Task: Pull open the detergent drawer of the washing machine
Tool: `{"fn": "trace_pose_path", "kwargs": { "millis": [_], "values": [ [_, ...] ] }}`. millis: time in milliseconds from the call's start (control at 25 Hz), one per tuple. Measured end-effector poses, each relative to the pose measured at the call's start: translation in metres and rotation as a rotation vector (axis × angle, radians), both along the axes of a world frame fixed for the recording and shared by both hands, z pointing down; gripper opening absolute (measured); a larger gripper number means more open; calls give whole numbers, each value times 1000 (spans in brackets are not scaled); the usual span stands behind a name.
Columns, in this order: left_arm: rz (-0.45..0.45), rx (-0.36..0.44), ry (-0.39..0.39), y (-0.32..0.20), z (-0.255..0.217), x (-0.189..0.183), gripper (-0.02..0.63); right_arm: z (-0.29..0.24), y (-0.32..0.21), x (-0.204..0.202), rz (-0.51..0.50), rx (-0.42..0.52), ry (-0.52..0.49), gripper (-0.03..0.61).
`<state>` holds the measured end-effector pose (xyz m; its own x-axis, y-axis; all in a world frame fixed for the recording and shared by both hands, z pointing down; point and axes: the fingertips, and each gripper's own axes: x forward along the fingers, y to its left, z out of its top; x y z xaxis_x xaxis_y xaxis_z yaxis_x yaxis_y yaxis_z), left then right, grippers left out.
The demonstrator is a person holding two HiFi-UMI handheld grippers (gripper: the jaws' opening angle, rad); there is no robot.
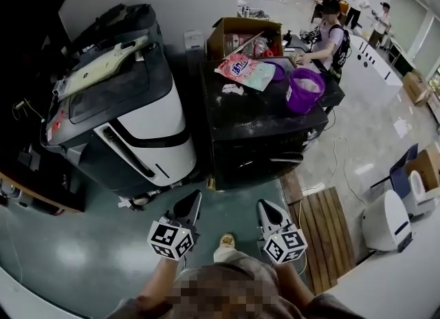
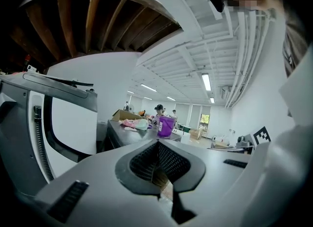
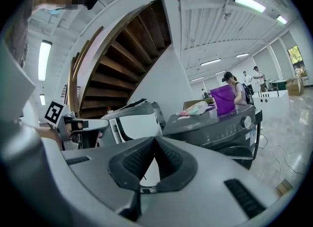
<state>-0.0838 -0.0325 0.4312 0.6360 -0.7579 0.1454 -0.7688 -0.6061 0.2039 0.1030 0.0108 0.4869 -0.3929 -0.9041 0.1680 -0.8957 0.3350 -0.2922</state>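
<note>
The dark washing machine (image 1: 256, 128) stands ahead of me, its front face (image 1: 268, 159) towards me. In the right gripper view its control panel (image 3: 215, 134) with a round knob (image 3: 247, 122) shows. I cannot pick out the detergent drawer's outline there. On its lid stand a purple bucket (image 1: 304, 89) and a pink detergent bag (image 1: 245, 71). My left gripper (image 1: 189, 207) and right gripper (image 1: 268, 211) are held side by side, well short of the machine and pointing at it. Both are shut with nothing between the jaws, as the left gripper (image 2: 157, 143) and right gripper (image 3: 155, 138) views show.
A large grey and white machine (image 1: 134, 115) stands just left of the washer. A cardboard box (image 1: 244, 36) sits behind the lid. A wooden pallet (image 1: 323, 235) lies on the floor at the right, a white device (image 1: 386, 221) beyond it. People stand at the back right.
</note>
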Motion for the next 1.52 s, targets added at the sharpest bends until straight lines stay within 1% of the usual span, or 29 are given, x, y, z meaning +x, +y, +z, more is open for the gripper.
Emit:
{"fn": "trace_pose_path", "kwargs": {
  "millis": [320, 560, 800, 1120, 1280, 1360, 1440, 1520],
  "values": [
    [-23, -1, 0, -46, 0, 14, 21, 5, -55, 17, -36, -3, -7, 3],
    [-27, -5, -5, -66, 1, 20, 21, 5, -80, 23, -42, -7, -15, 3],
    [-7, -14, -11, -83, 4, 27, 21, 8, -93, 23, -35, -22, -21, 3],
    [33, -32, 17, -107, 3, 29, 21, 0, -112, 25, 7, -12, -39, 3],
    [54, -41, 20, -115, 6, 31, 21, -1, -120, 26, 24, -11, -91, 3],
    [63, -44, 20, -119, 7, 30, 22, 1, -124, 27, 37, -13, -123, 14],
    [69, -48, 19, -123, 8, 28, 22, 3, -128, 26, 41, -17, -159, 35],
    [70, -52, 18, -127, 9, 25, 21, 6, -133, 21, 26, -24, -197, 81]
  ]
}}
